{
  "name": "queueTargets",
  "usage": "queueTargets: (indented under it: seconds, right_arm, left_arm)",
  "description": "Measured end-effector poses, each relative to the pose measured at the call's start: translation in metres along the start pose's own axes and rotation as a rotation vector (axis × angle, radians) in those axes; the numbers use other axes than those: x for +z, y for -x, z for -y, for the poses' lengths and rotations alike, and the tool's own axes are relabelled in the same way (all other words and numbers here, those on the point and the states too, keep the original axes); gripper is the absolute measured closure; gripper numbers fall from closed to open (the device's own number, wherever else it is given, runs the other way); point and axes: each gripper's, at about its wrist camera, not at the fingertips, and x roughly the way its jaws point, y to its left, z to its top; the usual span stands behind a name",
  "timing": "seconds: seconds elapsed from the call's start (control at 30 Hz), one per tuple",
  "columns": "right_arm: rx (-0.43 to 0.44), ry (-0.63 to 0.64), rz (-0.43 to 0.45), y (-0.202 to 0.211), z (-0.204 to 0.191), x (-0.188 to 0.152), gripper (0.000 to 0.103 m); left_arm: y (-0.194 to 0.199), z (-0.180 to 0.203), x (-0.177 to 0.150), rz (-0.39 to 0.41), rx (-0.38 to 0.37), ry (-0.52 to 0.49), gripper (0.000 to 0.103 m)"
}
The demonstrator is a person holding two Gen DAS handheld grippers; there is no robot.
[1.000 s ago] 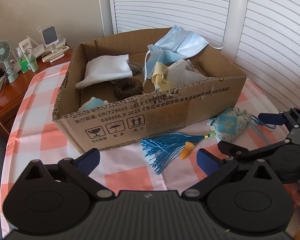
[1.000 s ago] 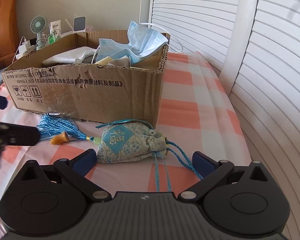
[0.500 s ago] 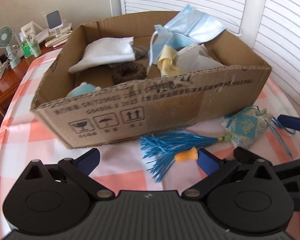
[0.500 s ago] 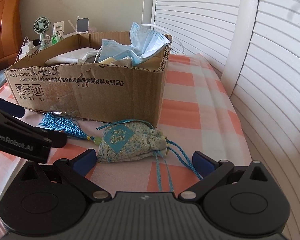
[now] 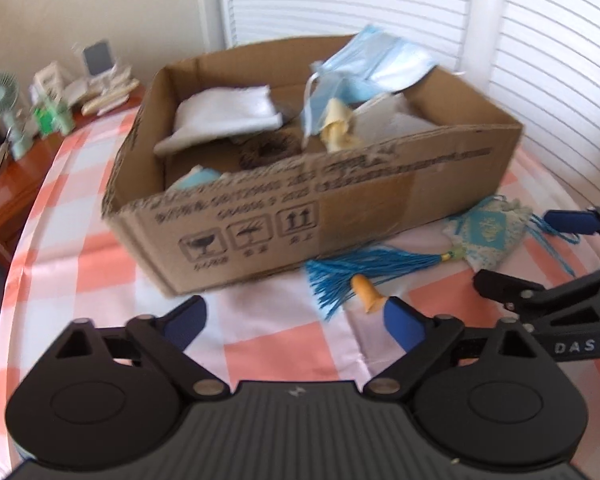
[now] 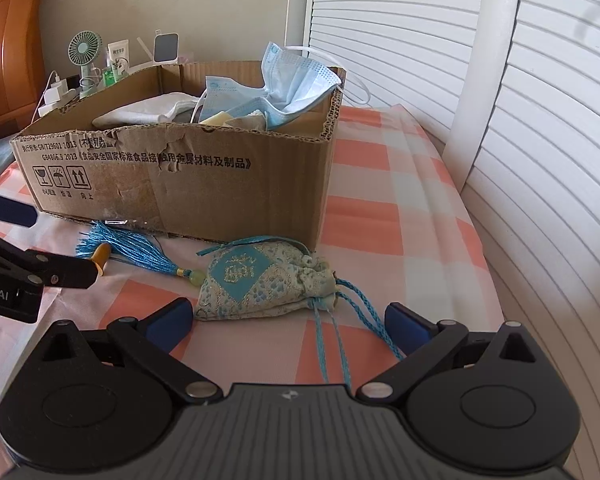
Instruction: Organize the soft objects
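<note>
left gripper (image 5: 296,322): not gripping, jaws just closing a bit, orange plug (image 5: 366,294) touching its right pad | right gripper (image 6: 286,322): spread wide, holds nothing, pouch (image 6: 260,280) just ahead | box (image 6: 172,184) behind

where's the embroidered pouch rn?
The pouch lies on the checked tablecloth, outside the cardboard box at its near corner, just ahead of the open right hand-held gripper.

tablecloth (image 6: 380,216) coral-white check | sachet (image 6: 256,280) blue brocade | tassel (image 6: 132,246) blue | masks (image 6: 296,80) seemingly pale blue
</note>
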Motion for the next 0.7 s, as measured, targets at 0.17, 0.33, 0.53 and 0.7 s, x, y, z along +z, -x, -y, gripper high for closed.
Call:
queueTargets:
  seconds: [0.17,0.33,0.53,0.7]
  right_arm:
    - [0.019,0.017,-0.007,0.002,0.001,-0.001,0.0]
    - [0.03,0.023,-0.001,0.003,0.002,-0.002,0.0]
    - [0.03,0.026,0.001,0.003,0.002,-0.003,0.0]
    - [0.031,0.025,0.005,0.004,0.002,-0.004,0.0]
  left_arm:
    - [0.005,0.01,0.002,0.04,-0.068,-0.122,0.056]
    - [0.003,0.014,0.002,0.037,-0.16,-0.117,0.063]
    - [-0.006,0.019,0.006,0.029,-0.148,-0.093,0.064]
    - [-0.006,0.019,0.005,0.023,-0.146,-0.082,0.087]
